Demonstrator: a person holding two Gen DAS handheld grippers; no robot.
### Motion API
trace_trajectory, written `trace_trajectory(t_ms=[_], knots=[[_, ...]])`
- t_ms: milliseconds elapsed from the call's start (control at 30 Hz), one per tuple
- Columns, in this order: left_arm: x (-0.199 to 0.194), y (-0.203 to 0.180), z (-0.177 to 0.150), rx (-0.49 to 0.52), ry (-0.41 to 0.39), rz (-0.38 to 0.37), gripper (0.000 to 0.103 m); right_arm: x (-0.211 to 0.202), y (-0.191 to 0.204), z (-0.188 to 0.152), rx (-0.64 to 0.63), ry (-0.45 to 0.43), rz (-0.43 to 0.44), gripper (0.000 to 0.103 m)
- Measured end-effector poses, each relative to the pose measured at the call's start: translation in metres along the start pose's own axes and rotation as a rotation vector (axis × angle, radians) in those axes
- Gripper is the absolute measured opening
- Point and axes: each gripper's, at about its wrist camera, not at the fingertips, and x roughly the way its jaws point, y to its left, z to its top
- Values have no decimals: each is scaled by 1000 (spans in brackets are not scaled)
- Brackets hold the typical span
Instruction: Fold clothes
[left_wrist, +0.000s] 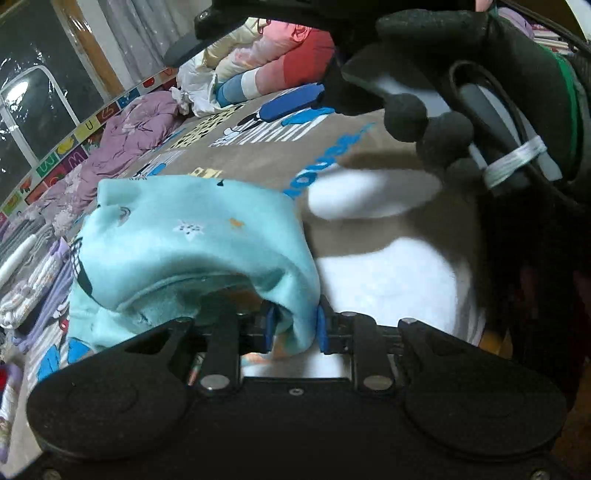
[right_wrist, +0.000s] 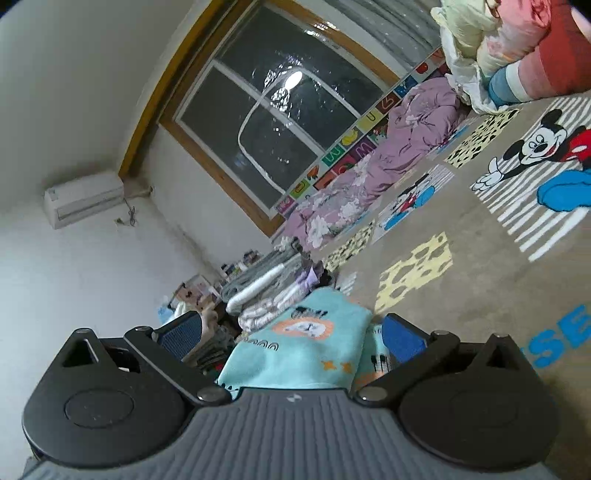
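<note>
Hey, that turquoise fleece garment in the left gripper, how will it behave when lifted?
The turquoise fleece garment is probably floppy: it sags in a hump from the left gripper. Likely light, since one bunched edge carries it. The fuzzy nap should resist slipping.

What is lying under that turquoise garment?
The turquoise garment lies on a brown cartoon-print blanket, with a stack of folded clothes beyond it. The blanket directly beneath the cloth is covered, so unseen.

soft fleecy garment (left_wrist: 192, 240); matt plastic tool (left_wrist: 293, 328).

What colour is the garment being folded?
Light turquoise garment with small cartoon prints, clearest in the left wrist view.
</note>
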Motion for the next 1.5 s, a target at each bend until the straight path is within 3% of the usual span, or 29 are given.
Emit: trace_trajectory(t_ms=[33, 100, 300, 433, 533, 600, 667, 733, 800, 967, 1100, 1167, 1200, 1300, 1500], knots=[[-3, 2, 0, -10, -2, -14, 44, 0, 4, -1, -18, 12, -5, 103], [-14, 11, -3, -50, -19, -37, 53, 0, 12, -4, -53, 37, -14, 103], [-55, 49, -15, -225, -90, -65, 59, 5, 39, -19, -115, 134, -27, 103], [-72, 98, -30, -514, -147, -28, 61, 11, 54, -25, -128, 170, -52, 103], [-68, 136, -46, -809, -166, -45, 67, 19, 59, -23, -127, 198, -96, 103], [-58, 159, -62, -1030, -164, -114, 72, 28, 53, -18, -110, 226, -135, 103], [-45, 173, -77, -1228, -159, -229, 73, 39, 43, -11, -72, 264, -165, 103], [-27, 180, -87, -1376, -163, -327, 75, 50, 30, -6, -44, 310, -198, 103], [-12, 183, -90, -1458, -148, -382, 77, 62, 17, -2, -16, 359, -210, 103], [22, 193, -91, -1560, -139, -442, 84, 92, -19, -1, 115, 472, -185, 103], [43, 198, -77, -1533, -127, -476, 84, 112, -37, -11, 183, 523, -147, 103], [53, 199, -71, -1511, -144, -503, 83, 118, -40, -14, 198, 520, -103, 99], [55, 199, -66, -1494, -156, -510, 81, 121, -40, -14, 218, 522, -70, 90], [55, 209, -50, -1429, -234, -524, 70, 129, -37, -12, 248, 517, 3, 87], [44, 252, -7, -1269, -372, -492, 66, 146, -18, 22, 232, 399, 121, 79]])
